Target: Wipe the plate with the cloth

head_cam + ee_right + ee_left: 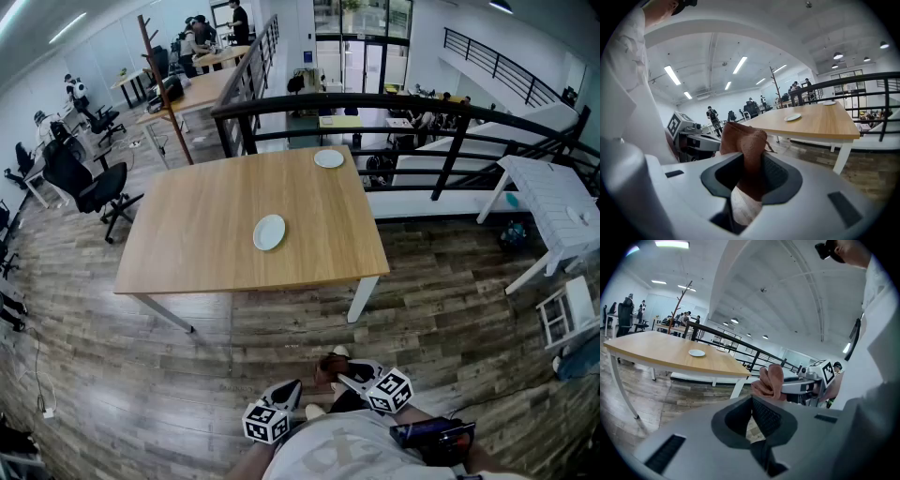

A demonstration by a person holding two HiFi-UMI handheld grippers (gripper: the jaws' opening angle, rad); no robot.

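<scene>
Step in hand: approach, by my reading. No wiping has begun, and you stand on the wooden floor well apart from the table (197, 234).

Table: pale wood top on white legs. It carries two white plates. The near plate (269, 232) sits about mid-table and the far plate (328, 158) at the back edge by the railing. The task does not say which is meant; the near one looks the likelier.

Right hand-held gripper (752, 157): jaws closed on the cloth (743, 138), a rust-brown bundle bunched above the pads with a paler patch lower down. The cloth is at your waist, nowhere near a plate.

Left hand-held gripper (751, 401): jaws closed tip to tip, nothing between them. The cloth shows beyond it, not in it.

Next move calls for: step up to the table, bring the cloth down flat onto the plate face and keep your grip firm. The plate lies loose, so it may slide; the free left hand-held gripper could steady its rim.

Writing: none legible. The marker cubes (267, 422) carry only black-and-white square patterns, and the faint shirt print is unreadable.
</scene>
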